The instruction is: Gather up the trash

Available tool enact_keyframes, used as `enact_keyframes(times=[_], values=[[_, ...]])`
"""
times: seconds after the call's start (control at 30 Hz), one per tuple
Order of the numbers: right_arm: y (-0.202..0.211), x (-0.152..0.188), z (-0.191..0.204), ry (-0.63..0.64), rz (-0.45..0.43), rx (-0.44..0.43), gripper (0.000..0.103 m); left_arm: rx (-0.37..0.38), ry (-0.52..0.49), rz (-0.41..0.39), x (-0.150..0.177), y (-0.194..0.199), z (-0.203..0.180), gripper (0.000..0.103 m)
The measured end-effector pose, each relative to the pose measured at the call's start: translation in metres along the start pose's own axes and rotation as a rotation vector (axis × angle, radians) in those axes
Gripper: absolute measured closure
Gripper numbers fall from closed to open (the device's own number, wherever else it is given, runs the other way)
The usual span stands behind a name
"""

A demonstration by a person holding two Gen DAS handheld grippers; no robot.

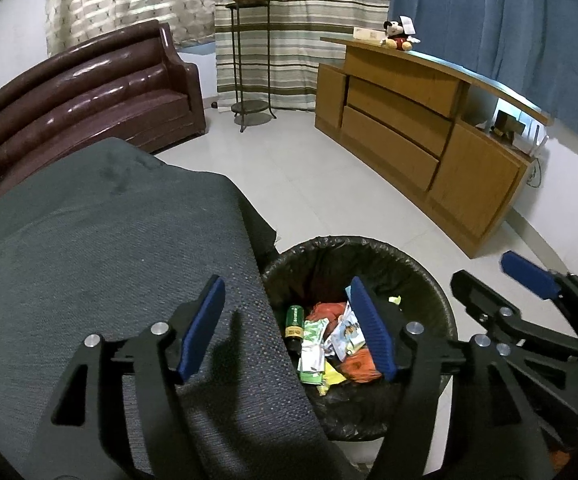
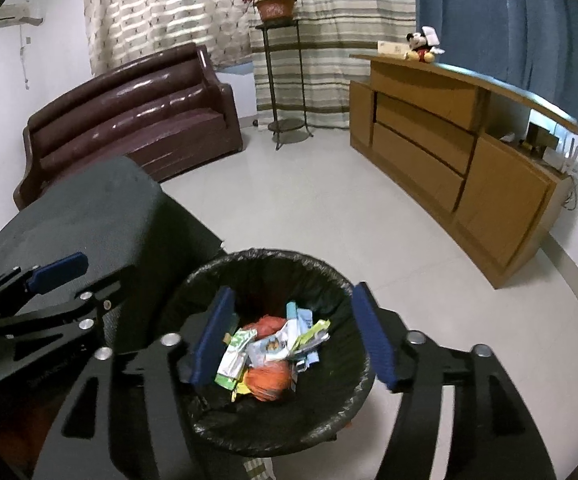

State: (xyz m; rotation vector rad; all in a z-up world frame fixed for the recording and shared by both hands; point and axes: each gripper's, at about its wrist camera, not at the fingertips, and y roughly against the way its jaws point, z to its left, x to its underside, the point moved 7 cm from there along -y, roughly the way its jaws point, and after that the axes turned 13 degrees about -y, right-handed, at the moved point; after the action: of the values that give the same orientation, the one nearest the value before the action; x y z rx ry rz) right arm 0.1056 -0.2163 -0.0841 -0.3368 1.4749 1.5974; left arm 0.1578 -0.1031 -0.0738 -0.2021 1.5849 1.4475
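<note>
Both claws, the left claw (image 1: 289,328) and right claw (image 2: 293,336), are hovering released and empty over the lined bin (image 2: 329,420) holding the trash (image 2: 273,356), risking snagging its loose liner.

Bins: one bin (image 2: 209,416), lined in black, on the floor
Bottles: one green bottle (image 1: 295,322) inside the bin
Orange wrappers: two (image 2: 269,378) inside the bin
Sofas: one sofa (image 2: 137,116) beyond the bin
Potted plants: one plant (image 2: 275,2) beyond the bin
Soft toys: one toy (image 2: 421,48) beyond the bin
</note>
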Motion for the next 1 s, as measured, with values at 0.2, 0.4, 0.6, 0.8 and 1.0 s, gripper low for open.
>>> enact_keyframes(times=[0.2,0.4,0.6,0.8,1.0], values=[[0.013,-0.006,-0.008,-0.014,-0.06,0.033,0.024,-0.038,0.004,-0.025,0.003,0.013,0.006,0.031],[0.021,0.0,-0.01,-0.026,-0.079,0.059,0.023,-0.073,0.015,-0.044,0.009,0.035,0.016,0.024],[0.04,0.006,-0.005,-0.015,-0.113,0.073,0.023,-0.117,0.026,-0.067,0.019,0.061,0.028,0.02],[0.056,0.008,0.003,-0.013,-0.115,0.049,0.023,-0.148,0.042,-0.096,0.027,0.089,0.034,0.014],[0.071,0.012,0.012,0.019,-0.133,0.043,0.021,-0.174,0.039,-0.123,0.032,0.112,0.035,0.011]])
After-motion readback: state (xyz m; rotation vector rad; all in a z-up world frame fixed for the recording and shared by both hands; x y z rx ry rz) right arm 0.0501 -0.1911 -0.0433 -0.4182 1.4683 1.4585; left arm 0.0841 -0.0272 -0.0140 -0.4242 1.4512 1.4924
